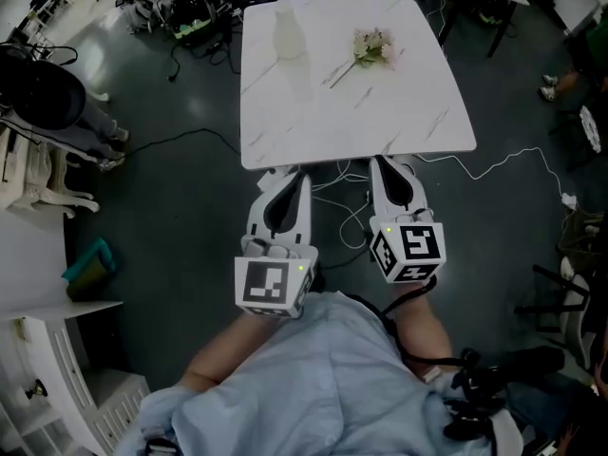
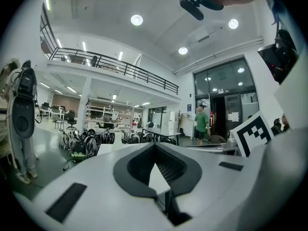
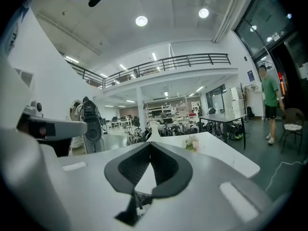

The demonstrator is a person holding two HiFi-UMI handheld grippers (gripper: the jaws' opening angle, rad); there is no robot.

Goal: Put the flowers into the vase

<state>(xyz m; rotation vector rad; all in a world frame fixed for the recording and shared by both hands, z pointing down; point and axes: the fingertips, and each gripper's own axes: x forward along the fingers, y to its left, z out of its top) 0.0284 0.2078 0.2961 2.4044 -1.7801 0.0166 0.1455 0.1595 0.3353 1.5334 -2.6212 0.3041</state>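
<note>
A white vase [image 1: 289, 32] stands at the far left of the white marble table [image 1: 399, 122]. A small bunch of pale pink flowers [image 1: 370, 49] lies at the table's far right, its stem pointing toward me. Both grippers hover side by side just short of the table's near edge. The left gripper [image 1: 290, 171] has its jaws together with nothing in them. The right gripper [image 1: 383, 162] is shut too and empty. The right gripper view shows the flowers [image 3: 192, 142] ahead on the table [image 3: 226, 153], beyond the closed jaws [image 3: 150, 144]. The left gripper view shows its jaws [image 2: 155, 147] closed.
Cables [image 1: 494, 167] trail over the dark floor by the table's near edge. Bags and gear [image 1: 185, 12] are heaped beyond its far left corner. White furniture [image 1: 38, 188] stands at the left. A person in a green shirt [image 2: 201, 124] stands far off by the doors.
</note>
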